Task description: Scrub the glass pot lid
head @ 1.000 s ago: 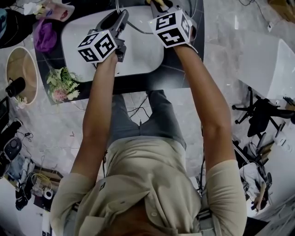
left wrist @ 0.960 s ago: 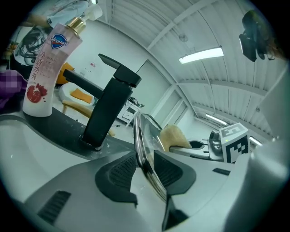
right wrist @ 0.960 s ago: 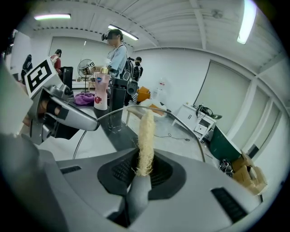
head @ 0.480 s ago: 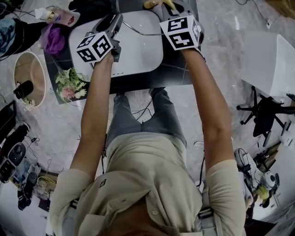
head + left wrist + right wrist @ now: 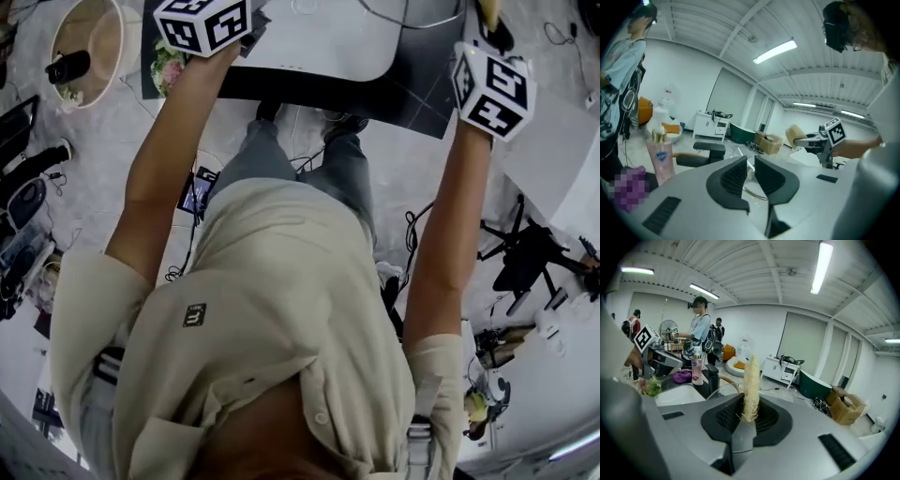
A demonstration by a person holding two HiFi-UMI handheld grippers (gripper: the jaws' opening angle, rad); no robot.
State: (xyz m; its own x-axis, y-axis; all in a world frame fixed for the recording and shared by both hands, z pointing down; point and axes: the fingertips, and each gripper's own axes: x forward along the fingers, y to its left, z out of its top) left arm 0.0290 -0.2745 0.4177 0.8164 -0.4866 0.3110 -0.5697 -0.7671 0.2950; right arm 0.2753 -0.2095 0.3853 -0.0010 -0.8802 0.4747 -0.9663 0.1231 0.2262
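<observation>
The glass pot lid shows as a thin metal rim (image 5: 412,22) over the white basin (image 5: 309,37), at the top of the head view. In the left gripper view its rim (image 5: 753,194) curves just past my left gripper (image 5: 749,171). Those jaws are closing to a narrow gap; a pale bit shows through it, and I see no pad pressing on it. My right gripper (image 5: 749,404) is shut on a pale loofah scrubber (image 5: 751,380) that stands upright from the jaws. The lid (image 5: 723,389) lies behind it to the left. The left gripper's marker cube (image 5: 202,23) is at the top left, with the jaws out of frame.
A pink soap bottle (image 5: 697,371) and a purple cloth (image 5: 683,376) stand by the basin. Flowers (image 5: 169,56) lie at its left end, and a round tub (image 5: 89,42) sits on the floor beyond. A person (image 5: 701,333) stands behind. An office chair (image 5: 530,248) is at the right.
The head view has swung down towards my body. My left gripper went to the top left edge. The right gripper drew back right, off the basin. The lid rim now shows between them.
</observation>
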